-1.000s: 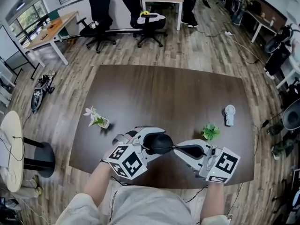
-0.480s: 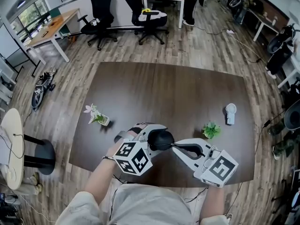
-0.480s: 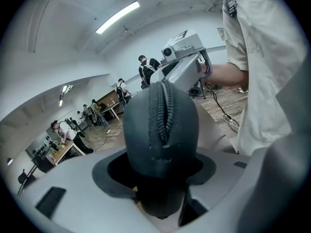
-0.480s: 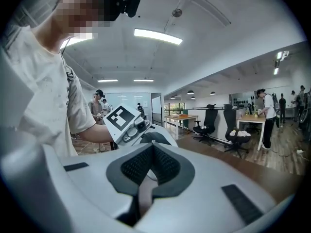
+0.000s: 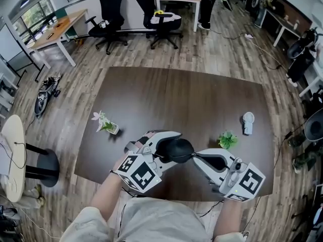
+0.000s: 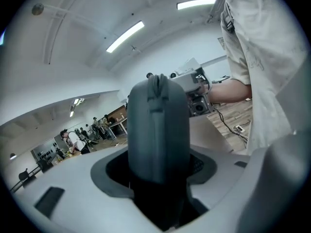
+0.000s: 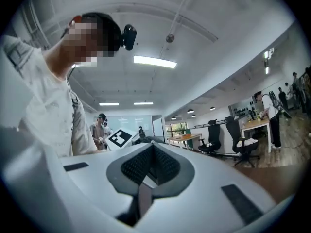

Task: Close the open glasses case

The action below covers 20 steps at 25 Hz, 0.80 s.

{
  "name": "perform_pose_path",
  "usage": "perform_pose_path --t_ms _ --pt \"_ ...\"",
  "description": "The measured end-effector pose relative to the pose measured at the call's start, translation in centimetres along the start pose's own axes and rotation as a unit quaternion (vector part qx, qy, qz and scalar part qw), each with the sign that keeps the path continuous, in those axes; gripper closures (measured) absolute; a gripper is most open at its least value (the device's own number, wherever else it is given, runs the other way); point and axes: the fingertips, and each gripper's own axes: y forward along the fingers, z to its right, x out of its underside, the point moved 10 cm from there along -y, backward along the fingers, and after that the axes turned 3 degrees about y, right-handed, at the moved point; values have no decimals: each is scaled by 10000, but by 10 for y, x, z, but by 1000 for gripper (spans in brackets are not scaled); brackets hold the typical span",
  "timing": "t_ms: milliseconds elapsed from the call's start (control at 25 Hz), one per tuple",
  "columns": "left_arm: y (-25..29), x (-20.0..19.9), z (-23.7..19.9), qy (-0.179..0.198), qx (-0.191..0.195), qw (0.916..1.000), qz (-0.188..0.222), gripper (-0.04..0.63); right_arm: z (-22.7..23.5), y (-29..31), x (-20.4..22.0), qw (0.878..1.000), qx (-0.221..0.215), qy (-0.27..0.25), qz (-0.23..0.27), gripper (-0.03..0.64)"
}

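Case [image 5: 175, 150]: it sits between the jaws of the left gripper [image 5: 169, 149], carried over the near edge of the worktop [image 5: 181, 100], close to the person [image 5: 151, 221]. Those jaws stand wide around it and have just been opening a little, yet they clasp its flanks. The right gripper [image 5: 196, 156] is closed tight on nothing, with its tip just at the case's right end.

If the left jaws loosen further, the smooth rounded shell could slide out and drop to the worktop. A push from the right tip that lands off-centre might twist the case in the grip instead of pressing it shut. Whether it has fully closed I can't tell; in the left gripper view a seam down its middle looks nearly together.

The case is a dark grey, matt, egg-rounded hard shell with a raised ridge along that seam. The grippers are smooth white plastic with black ribbed pads [image 7: 167, 165]. The worktop is dark brown and smooth.
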Motion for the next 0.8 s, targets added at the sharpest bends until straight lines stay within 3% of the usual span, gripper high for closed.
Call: perform_pose_path --t_ms 120,200,440,800 --pt "-10 -7 -2 -119 -89 9992 361 327 4 -11 -1 9983 -99 297 494 615" --pt "-16 -11 -4 -75 -158 9991 395 331 8 -16 0 9979 3 358 549 615" --pt "-16 -1 1 192 -173 9994 -248 334 6 -12 6 9985 494 3 -235 616" --pt "-8 15 2 313 -80 9954 -900 339 1 0 8 9932 658 -313 -912 615"
